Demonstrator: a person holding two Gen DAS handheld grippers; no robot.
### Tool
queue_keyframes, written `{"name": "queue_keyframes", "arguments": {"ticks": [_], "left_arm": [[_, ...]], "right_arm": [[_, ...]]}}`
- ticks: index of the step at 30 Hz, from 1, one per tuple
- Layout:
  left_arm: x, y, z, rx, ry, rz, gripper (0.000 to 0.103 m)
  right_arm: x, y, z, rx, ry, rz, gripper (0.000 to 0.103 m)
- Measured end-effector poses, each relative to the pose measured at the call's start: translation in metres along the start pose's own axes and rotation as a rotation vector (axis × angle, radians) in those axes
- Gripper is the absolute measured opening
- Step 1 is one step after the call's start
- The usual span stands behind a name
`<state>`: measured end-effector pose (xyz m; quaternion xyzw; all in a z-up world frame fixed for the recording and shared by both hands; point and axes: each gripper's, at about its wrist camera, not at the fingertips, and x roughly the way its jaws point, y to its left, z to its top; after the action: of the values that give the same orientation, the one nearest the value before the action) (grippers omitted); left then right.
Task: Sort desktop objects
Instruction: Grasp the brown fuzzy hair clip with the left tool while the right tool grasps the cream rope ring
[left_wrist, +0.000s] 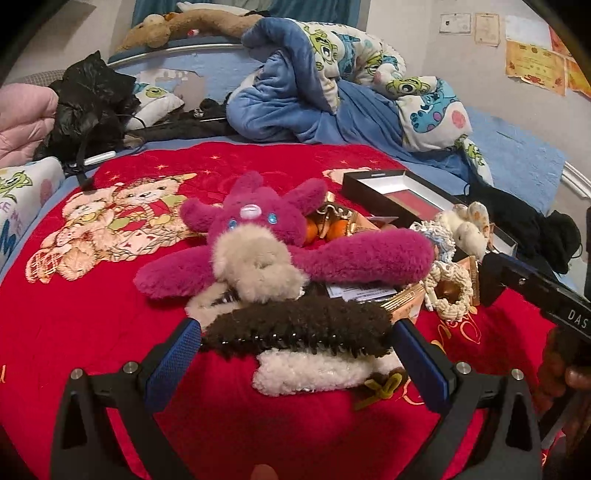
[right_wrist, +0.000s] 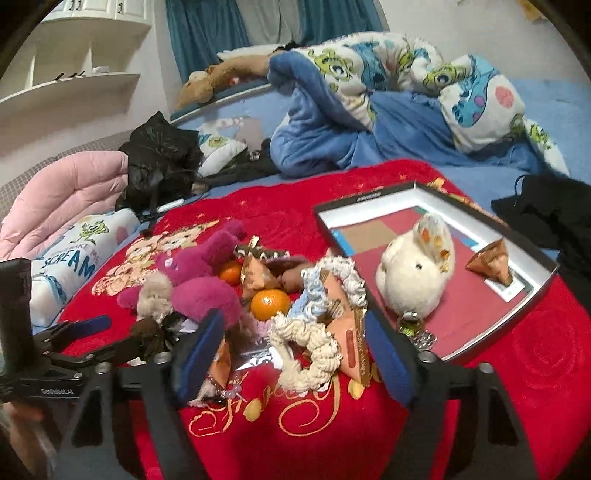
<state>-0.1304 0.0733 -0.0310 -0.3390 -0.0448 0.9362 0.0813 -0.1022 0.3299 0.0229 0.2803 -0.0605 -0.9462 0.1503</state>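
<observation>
A pile of small objects lies on a red blanket (left_wrist: 110, 325). My left gripper (left_wrist: 297, 338) is wide open, its blue pads at either end of a dark brown fuzzy hair claw (left_wrist: 295, 328) that lies over a white fuzzy clip (left_wrist: 314, 369). Behind sits a magenta plush toy (left_wrist: 266, 229). My right gripper (right_wrist: 291, 339) is open around a cream braided scrunchie (right_wrist: 310, 350) and orange snack packets (right_wrist: 354, 347). Tangerines (right_wrist: 269, 302) lie beyond. A white plush rabbit (right_wrist: 413, 273) and a brown packet (right_wrist: 491, 264) sit in a shallow box lid (right_wrist: 532, 288).
A rumpled blue cartoon quilt (right_wrist: 388, 96) lies behind the blanket. A black bag (right_wrist: 159, 155) and pink duvet (right_wrist: 66, 195) are at the left. Black clothing (right_wrist: 554, 210) lies right of the box lid. White shelves (right_wrist: 74, 85) stand at the far left.
</observation>
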Motion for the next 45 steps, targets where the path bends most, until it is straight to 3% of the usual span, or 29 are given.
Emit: {"name": "queue_keyframes", "arguments": {"ticks": [2, 5, 16, 21, 29, 34, 37, 42, 44, 45], "left_arm": [[0.004, -0.003, -0.001, 0.015, 0.014, -0.003, 0.103], [0.01, -0.006, -0.001, 0.025, 0.021, -0.01, 0.103], [0.033, -0.008, -0.001, 0.033, 0.067, 0.006, 0.103], [0.043, -0.01, 0.002, 0.048, 0.075, 0.061, 0.103], [0.041, -0.001, 0.0, 0.01, 0.054, 0.026, 0.102], [0.034, 0.001, -0.001, -0.004, 0.02, 0.021, 0.086], [0.029, -0.003, -0.002, 0.018, 0.006, 0.048, 0.068], [0.023, 0.004, -0.002, -0.004, -0.01, 0.022, 0.066], [0.016, 0.004, -0.002, -0.003, -0.038, 0.026, 0.055], [0.014, 0.003, -0.002, -0.003, -0.042, 0.026, 0.055]], "right_arm": [[0.003, 0.0, -0.002, 0.008, 0.017, 0.013, 0.067], [0.01, 0.001, -0.005, 0.008, 0.055, 0.014, 0.049], [0.037, -0.005, -0.012, 0.015, 0.141, -0.059, 0.046], [0.049, -0.01, -0.015, 0.036, 0.181, -0.078, 0.036], [0.054, -0.017, -0.019, 0.091, 0.201, -0.039, 0.019], [0.055, -0.015, -0.019, 0.084, 0.204, -0.048, 0.015], [0.055, -0.011, -0.018, 0.068, 0.204, -0.044, 0.014], [0.054, -0.007, -0.018, 0.057, 0.202, -0.042, 0.014], [0.053, -0.007, -0.017, 0.063, 0.198, -0.034, 0.014], [0.052, -0.006, -0.017, 0.064, 0.196, -0.036, 0.014]]}}
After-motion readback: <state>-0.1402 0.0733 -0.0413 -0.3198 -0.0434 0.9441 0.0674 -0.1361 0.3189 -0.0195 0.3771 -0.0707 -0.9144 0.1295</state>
